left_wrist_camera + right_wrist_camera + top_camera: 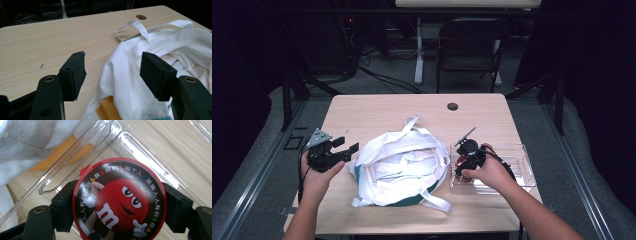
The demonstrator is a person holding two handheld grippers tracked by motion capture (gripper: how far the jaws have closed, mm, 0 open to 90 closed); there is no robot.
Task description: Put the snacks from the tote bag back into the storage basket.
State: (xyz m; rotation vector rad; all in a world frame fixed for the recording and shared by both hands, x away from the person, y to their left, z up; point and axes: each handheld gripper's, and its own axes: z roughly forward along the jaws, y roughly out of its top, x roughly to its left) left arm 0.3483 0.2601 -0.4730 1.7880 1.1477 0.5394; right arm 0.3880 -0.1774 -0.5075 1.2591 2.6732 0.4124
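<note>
Right gripper (pixel 120 205) clamps a round candy tin (pixel 119 198) by its rim, over the clear tray (pixel 517 170) right of the cloth bag (pixel 399 167) | tin: light, stiff, slick-sided, so grip across the edge | left gripper (pixel 112 75) gapes empty at the bag's left edge

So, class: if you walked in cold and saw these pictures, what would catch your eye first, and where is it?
First, the white cloth bag, heaped and crumpled in the middle of the wooden table, its straps trailing. Next, the round red-rimmed candy tin with a red cartoon face, clamped between the jaws of the right claw over the clear plastic tray at the table's right. The left claw stands open beside the bag's left edge.
</note>
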